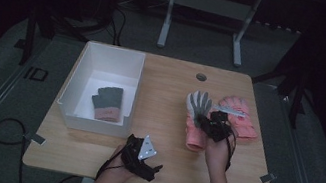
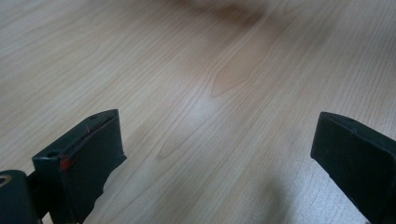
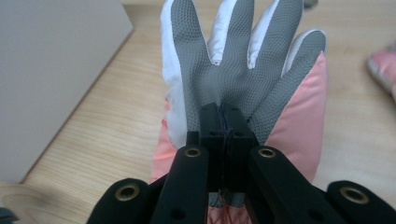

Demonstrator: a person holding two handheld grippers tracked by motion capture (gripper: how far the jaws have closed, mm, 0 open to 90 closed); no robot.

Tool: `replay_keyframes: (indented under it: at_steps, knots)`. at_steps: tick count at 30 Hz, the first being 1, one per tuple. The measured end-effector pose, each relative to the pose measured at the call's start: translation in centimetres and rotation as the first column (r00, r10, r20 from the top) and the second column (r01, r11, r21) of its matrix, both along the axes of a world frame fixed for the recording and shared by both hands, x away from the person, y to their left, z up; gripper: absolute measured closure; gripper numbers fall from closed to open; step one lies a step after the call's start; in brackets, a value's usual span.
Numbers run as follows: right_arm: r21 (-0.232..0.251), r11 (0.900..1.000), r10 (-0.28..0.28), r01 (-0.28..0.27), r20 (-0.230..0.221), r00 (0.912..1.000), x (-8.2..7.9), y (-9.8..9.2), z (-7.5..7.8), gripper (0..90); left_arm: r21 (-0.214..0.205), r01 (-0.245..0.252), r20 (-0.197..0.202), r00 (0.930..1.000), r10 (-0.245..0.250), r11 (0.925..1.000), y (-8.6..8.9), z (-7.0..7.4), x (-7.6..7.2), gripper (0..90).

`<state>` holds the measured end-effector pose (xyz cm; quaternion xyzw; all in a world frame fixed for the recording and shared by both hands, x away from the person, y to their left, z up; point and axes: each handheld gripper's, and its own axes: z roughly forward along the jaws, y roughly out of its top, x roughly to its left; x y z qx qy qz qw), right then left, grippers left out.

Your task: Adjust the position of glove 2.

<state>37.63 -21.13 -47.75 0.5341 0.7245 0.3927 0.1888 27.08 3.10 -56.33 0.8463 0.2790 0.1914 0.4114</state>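
Nearest the camera, the person's left hand [image 1: 119,161] rests at the table's [image 1: 170,95] near edge, a little left of its middle, holding the left gripper [image 1: 153,168] low over the wood. In the left gripper view its two black jaws stand wide apart with bare wood grain between them and nothing in their grasp.

Further in and to the right, the right hand [image 1: 218,149] holds the right gripper [image 1: 204,121] over a pink glove with a grey palm [image 1: 196,112], which sits right of the table's middle, palm side showing, fingers spread and pointing toward the far edge. In the right gripper view the jaws are pressed together, pinching the grey textured palm fabric just below the fingers, and the pink cuff hangs beneath them.

A second pink glove [image 1: 240,116] lies just to the right of the held one, toward the right edge of the table.

On the left side of the table sits a white box [image 1: 84,70], open at the top, its long side running from the far edge toward the near one. Inside it, toward its near end, lies a dark grey glove with a pink cuff [image 1: 108,103].
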Motion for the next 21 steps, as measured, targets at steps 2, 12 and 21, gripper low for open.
replay_keyframes:
  at_steps: [2, 12, 21]
  knots:
    - [0.007, 0.9996, -0.026, 0.026, -0.023, 0.9994, 0.1, 0.1, -1.0, 88.7, 0.0, 0.005, -0.002, 1.0, -0.005, 1.0, -0.1, -0.1, 0.0, 2.1]
    - [0.007, 0.9983, -0.057, 0.058, -0.101, 0.9932, 2.0, 1.8, -4.9, 87.8, 0.004, 0.022, -0.011, 0.9997, -0.022, 0.9998, -0.2, -0.2, 0.1, 2.1]
    - [-0.047, 0.9967, -0.071, 0.066, -0.108, 0.9916, 2.2, 3.0, -6.1, 79.9, 0.007, 0.03, -0.009, 0.9995, -0.03, 0.9995, -0.2, -0.2, 0.1, 2.1]
